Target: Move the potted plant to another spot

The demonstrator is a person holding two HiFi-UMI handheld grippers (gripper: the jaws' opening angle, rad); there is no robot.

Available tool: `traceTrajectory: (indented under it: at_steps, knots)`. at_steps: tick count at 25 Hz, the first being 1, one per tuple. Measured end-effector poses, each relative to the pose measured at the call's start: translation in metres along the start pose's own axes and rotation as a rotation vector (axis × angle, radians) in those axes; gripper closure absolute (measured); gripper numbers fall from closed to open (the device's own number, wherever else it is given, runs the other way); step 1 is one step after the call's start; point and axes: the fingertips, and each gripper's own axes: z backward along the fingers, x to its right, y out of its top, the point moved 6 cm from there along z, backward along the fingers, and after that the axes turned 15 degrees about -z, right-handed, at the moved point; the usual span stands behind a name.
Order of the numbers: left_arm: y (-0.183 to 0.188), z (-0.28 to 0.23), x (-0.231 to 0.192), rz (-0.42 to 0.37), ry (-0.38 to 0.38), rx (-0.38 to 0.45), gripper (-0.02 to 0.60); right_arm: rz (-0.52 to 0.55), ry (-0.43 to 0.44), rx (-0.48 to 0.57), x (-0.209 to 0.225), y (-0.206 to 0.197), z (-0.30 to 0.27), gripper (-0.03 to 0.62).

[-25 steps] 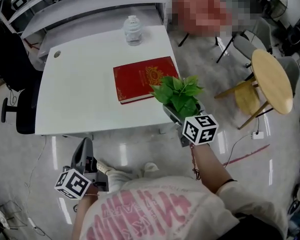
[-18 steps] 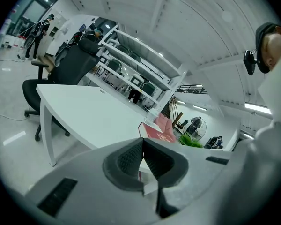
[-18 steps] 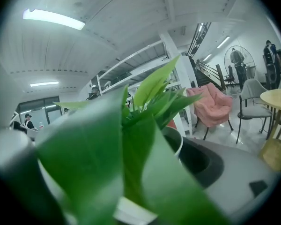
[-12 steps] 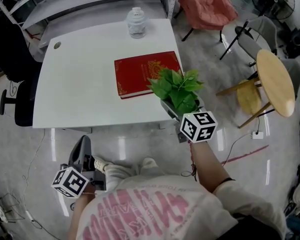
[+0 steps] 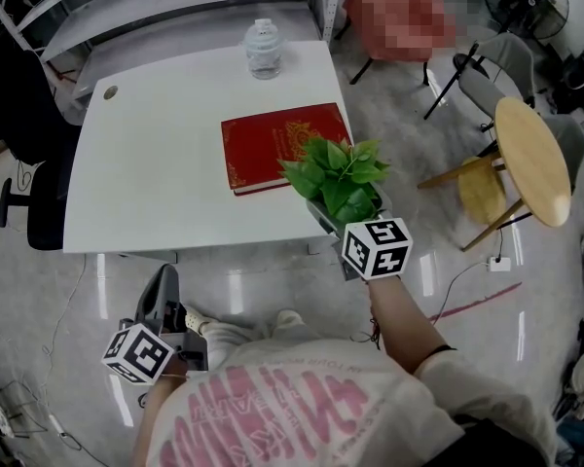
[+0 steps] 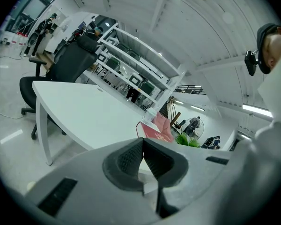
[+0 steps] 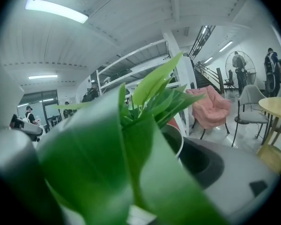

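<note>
Right gripper point(image 5: 346, 225): we find its jaws clamped on the pot point(image 7: 176, 140) of the plant point(image 5: 337, 176). In the right gripper view the white pot rim sits between them and the leaves fill most of the frame.

From the head view, the plant is held at the near right corner of the worktop point(image 5: 156, 163). We cannot tell whether the pot rests on the surface or hangs just above it.

Just beyond the jaws and slightly to their left lies a red book point(image 5: 284, 145). The leaves overlap its near right corner in the head view. Farther beyond, near the far edge of the worktop, stands a clear jar point(image 5: 263, 49). Well off to the right of the jaws is a round table point(image 5: 531, 160) on the floor point(image 5: 409, 134).

Left gripper point(image 6: 143, 154): jaws pressed together, with nothing between them. It is held low at the person's left side, short of the worktop's near edge and well apart from the plant.
</note>
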Motion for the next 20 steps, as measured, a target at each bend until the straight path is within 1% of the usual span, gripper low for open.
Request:
traceTrajectory:
  at_steps: [3, 12, 15, 20]
  knots:
    - [0.001, -0.001, 0.001, -0.001, -0.006, 0.002, 0.578, 0.002, 0.002, -0.001, 0.000, 0.000, 0.001, 0.075]
    - [0.004, -0.004, 0.004, -0.013, -0.015, 0.006, 0.578, 0.053, 0.006, -0.006, -0.002, -0.003, 0.002, 0.075]
    - [0.006, -0.006, 0.004, -0.031, -0.013, 0.007, 0.578, 0.055, 0.007, -0.005, -0.003, -0.004, 0.002, 0.075]
    - [0.006, -0.011, 0.006, -0.029, -0.018, 0.002, 0.578, 0.061, 0.007, 0.004, -0.003, -0.004, 0.001, 0.075]
